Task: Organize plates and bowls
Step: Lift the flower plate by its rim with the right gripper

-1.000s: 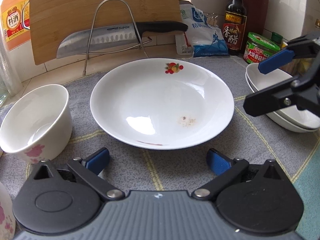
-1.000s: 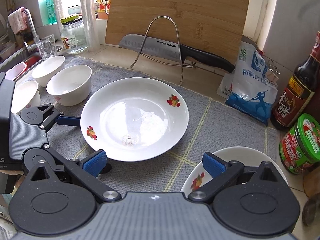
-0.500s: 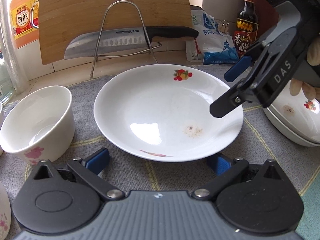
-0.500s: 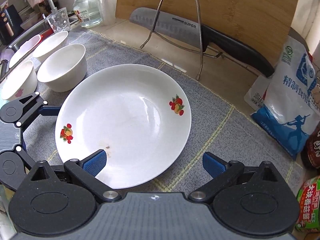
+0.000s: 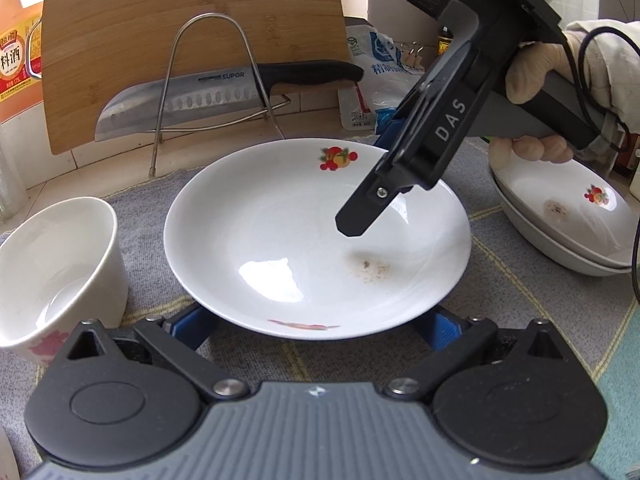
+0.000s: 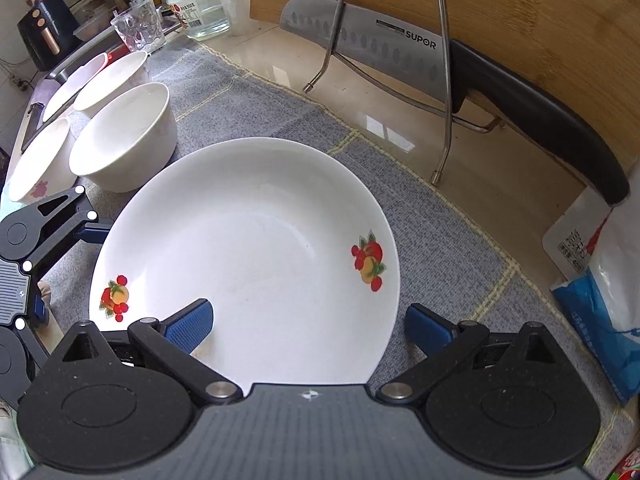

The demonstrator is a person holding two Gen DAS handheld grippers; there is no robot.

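A white plate with fruit prints (image 5: 304, 240) (image 6: 256, 256) lies on the grey mat. My left gripper (image 5: 316, 324) is open at the plate's near edge, its blue pads under the rim on both sides. My right gripper (image 6: 308, 324) is open, astride the plate's right rim: one blue pad (image 6: 188, 320) is over the inside, the other (image 6: 428, 330) is outside. In the left wrist view the right gripper (image 5: 384, 184) hangs over the plate. Stacked plates (image 5: 568, 220) sit to the right. A white bowl (image 5: 52, 268) stands at the left.
Several more white bowls (image 6: 116, 80) stand beyond the first bowl (image 6: 124, 136), toward the sink. A knife (image 5: 208, 96) rests on a wire rack (image 5: 216, 76) before a wooden cutting board (image 5: 180, 20). A salt bag (image 6: 600, 280), bottle (image 5: 16, 64) and jar (image 6: 200, 0) line the back.
My right gripper moved left from the stacked plates over the plate and now straddles its rim. My left gripper moved forward, so its pads now sit under the plate's near edge.
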